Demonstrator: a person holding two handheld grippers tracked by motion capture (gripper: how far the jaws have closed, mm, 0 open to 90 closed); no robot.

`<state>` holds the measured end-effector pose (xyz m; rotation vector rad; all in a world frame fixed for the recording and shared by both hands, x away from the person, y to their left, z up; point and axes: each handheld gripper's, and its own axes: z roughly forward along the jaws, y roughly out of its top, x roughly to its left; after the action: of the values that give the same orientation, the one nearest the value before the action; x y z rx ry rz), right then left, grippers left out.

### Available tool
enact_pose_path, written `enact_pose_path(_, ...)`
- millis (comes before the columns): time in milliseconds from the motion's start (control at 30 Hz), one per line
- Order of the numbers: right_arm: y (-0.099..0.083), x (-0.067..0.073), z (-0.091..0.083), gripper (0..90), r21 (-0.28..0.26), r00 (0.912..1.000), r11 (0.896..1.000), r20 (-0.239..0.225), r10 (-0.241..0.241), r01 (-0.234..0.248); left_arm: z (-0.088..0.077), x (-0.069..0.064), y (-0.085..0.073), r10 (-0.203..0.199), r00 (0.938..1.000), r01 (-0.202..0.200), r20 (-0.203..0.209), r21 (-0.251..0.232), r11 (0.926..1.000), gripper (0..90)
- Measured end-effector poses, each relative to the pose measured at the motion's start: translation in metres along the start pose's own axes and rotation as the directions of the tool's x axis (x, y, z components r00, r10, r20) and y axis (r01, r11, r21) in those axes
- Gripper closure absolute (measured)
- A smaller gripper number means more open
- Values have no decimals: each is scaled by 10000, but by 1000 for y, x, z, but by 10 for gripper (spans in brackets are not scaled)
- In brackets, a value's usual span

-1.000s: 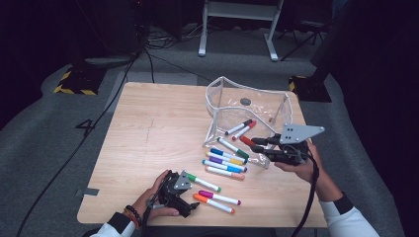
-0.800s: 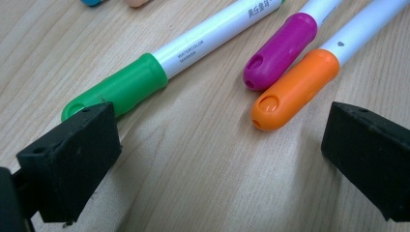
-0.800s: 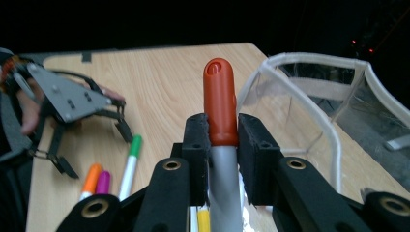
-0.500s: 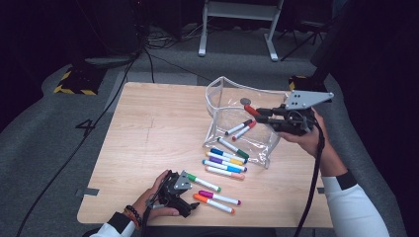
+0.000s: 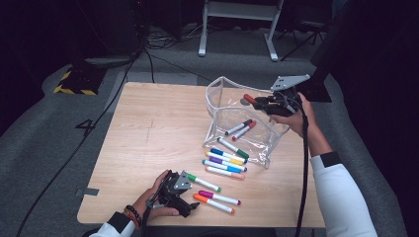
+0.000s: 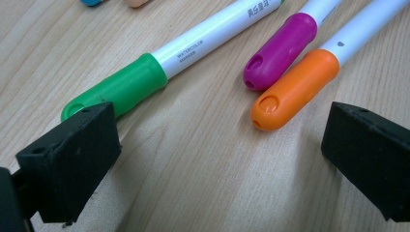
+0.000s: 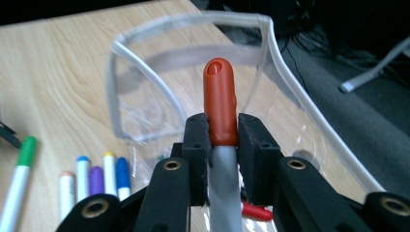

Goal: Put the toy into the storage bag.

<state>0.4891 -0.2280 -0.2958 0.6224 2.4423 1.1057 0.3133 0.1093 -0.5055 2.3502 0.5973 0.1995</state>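
A clear plastic pouch point(image 5: 223, 94) stands open on the wooden table point(image 5: 148, 128). My right gripper point(image 5: 257, 102) hovers over the pouch's mouth, shut on a red-capped marker point(image 5: 249, 98); in the right gripper view the red-capped marker point(image 7: 220, 101) sticks out between the pads toward the pouch's rim point(image 7: 193, 21). Two markers point(image 5: 240, 128) lie inside the pouch. My left gripper point(image 5: 191, 191) rests open on the table near the front edge. Between and ahead of its jaws lie a green-capped marker point(image 6: 121, 87), a purple-capped one point(image 6: 280, 50) and an orange-capped one point(image 6: 295, 89).
Several more markers point(image 5: 225, 159) lie in a row on the table just in front of the pouch. The table's front edge is close behind the left hand point(image 5: 148, 200). A cable point(image 5: 302, 173) trails from the right gripper along the white sleeve.
My right gripper has carried the red-capped marker up and away from the front right of the pouch to above its opening. The left gripper has stayed still.
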Motion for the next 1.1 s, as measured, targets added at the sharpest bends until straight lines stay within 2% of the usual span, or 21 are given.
enact_pose_path(167,-3,-4,14,749,928,9996,9956,265,133,-157,0,0,0,-1,10000,1,1,-3,10000,4)
enact_pose_path(233,-5,-8,17,749,1192,9989,9921,311,342,-377,0,0,0,-1,10000,1,0,-3,10000,4)
enact_pose_path(333,-8,-11,21,749,1672,9977,9840,365,571,-625,0,0,0,0,10000,0,2,-4,10000,4)
enact_pose_path(433,-8,-10,26,748,2353,9988,9710,326,355,-422,0,0,0,3,10000,-3,1,-2,10000,4)
enact_pose_path(567,-7,-5,36,748,3272,9998,9448,87,152,-172,0,0,0,2,10000,-2,0,-4,10000,5)
enact_pose_path(700,-5,1,41,746,3615,9988,9324,-425,243,-74,0,0,0,4,10000,-4,1,-3,10000,4)
enact_pose_path(733,-4,3,43,746,3722,9967,9281,-769,251,53,0,0,0,1,10000,-1,-1,-3,10000,4)
enact_pose_path(800,-3,7,45,743,3847,9966,9229,-802,187,137,0,0,0,5,10000,-5,1,-1,10000,4)
enact_pose_path(867,-4,8,45,726,3860,9961,9225,-833,304,41,0,0,0,5,10000,-5,-2,-1,10000,4)
enact_pose_path(900,-4,8,45,687,3848,9969,9230,-751,251,58,0,0,0,3,10000,-3,-2,-3,10000,4)
enact_pose_path(1000,-5,5,40,614,3510,9994,9362,-225,254,-159,0,0,0,0,10000,0,-6,-4,10000,4)
enact_pose_path(1033,-5,5,37,605,3274,9997,9446,-41,255,-228,0,0,0,2,10000,-2,-6,-3,10000,5)
enact_pose_path(1100,-5,5,31,603,2817,9998,9593,41,203,-206,0,0,0,0,10000,0,-5,-5,10000,5)
